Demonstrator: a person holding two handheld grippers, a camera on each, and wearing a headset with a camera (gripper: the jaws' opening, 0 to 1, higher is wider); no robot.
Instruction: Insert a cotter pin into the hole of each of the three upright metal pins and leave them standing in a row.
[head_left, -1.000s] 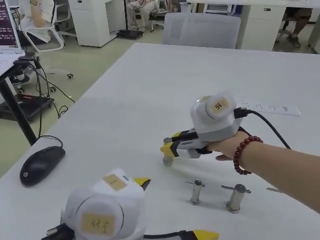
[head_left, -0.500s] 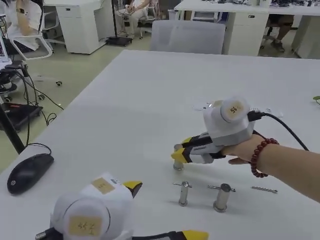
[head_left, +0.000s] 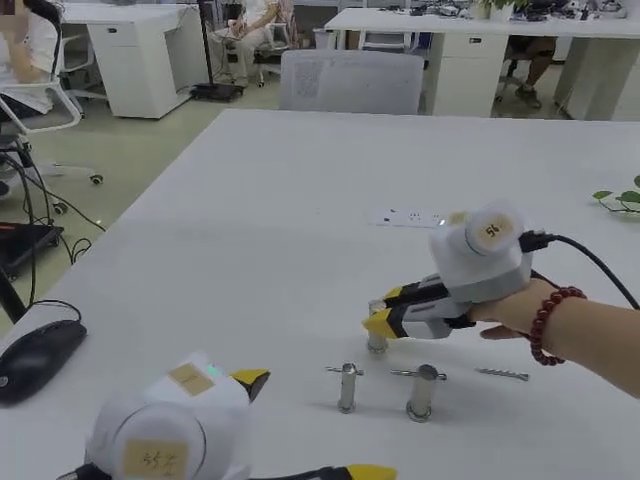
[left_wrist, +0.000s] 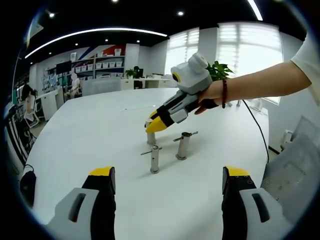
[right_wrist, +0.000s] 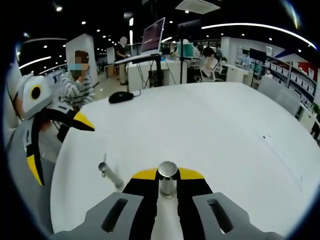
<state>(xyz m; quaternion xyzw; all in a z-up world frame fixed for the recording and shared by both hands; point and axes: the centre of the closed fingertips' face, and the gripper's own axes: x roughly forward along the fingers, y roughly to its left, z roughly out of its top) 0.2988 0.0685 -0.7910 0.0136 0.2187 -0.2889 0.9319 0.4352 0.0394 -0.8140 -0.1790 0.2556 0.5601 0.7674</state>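
Three upright metal pins are your work, and two look finished. The near-left metal pin and the near-right metal pin stand side by side close to you, each with a fitted cotter pin crosswise near its top. The third metal pin stands just behind them on the white table. Your right gripper is clenched on it, one jaw on either side below its head, as the right gripper view shows plainly. You cannot tell from here whether its hole is filled, because the jaws cover that part. One loose cotter pin lies flat on the table to the right of the near pair, near your right wrist, so I judge this third pin is the step in hand. Your left gripper hangs released at the near edge, jaws wide apart and holding nothing. Next you would need to keep the third pin steady and upright, with its hole turned to a side you can reach, and bring the loose cotter pin to it. The left gripper is free for that but would have to cross to the right. The third pin then wants setting in line with the other two. Count three metal pins, three cotter pins (two fitted, one loose), two grippers, one mouse at far left and one power strip beyond.
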